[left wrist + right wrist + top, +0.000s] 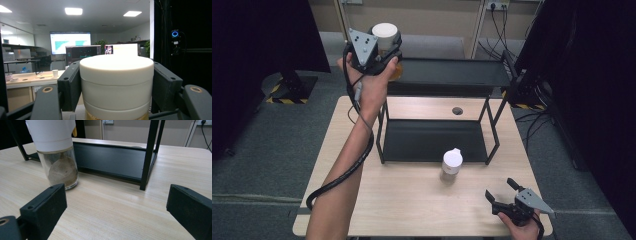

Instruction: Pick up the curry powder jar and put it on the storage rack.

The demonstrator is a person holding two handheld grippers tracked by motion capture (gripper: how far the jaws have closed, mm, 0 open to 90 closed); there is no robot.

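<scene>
The wooden table (412,200) carries a black two-level shelf (447,75) across its far half, the top board raised on thin posts over a lower tray (434,140). The left gripper (384,45) is up at the far left, level with the near left corner of that top board, and its jaws are clenched on the white lid of a jar (116,82); an amber band shows just under the lid. The jar hangs in the air at the board's left end, not yet resting on anything.

The main risk, as I judge it, is the grip itself: the pads press on the lid alone, so a loose lid could let the glass body drop away, or the jar could swing and tilt. Its base could also clip the board's edge if it comes in too low, and a release too near the left end could tip it off onto the table.

A second jar (452,165), white-lidded with brownish powder inside, stands on the table just in front of the lower tray, well apart from the carried one. The right gripper (504,195) rests at the near right corner with its jaws spread and nothing between them, facing that jar. A small round hole (457,110) sits in the tabletop behind the shelf.
</scene>
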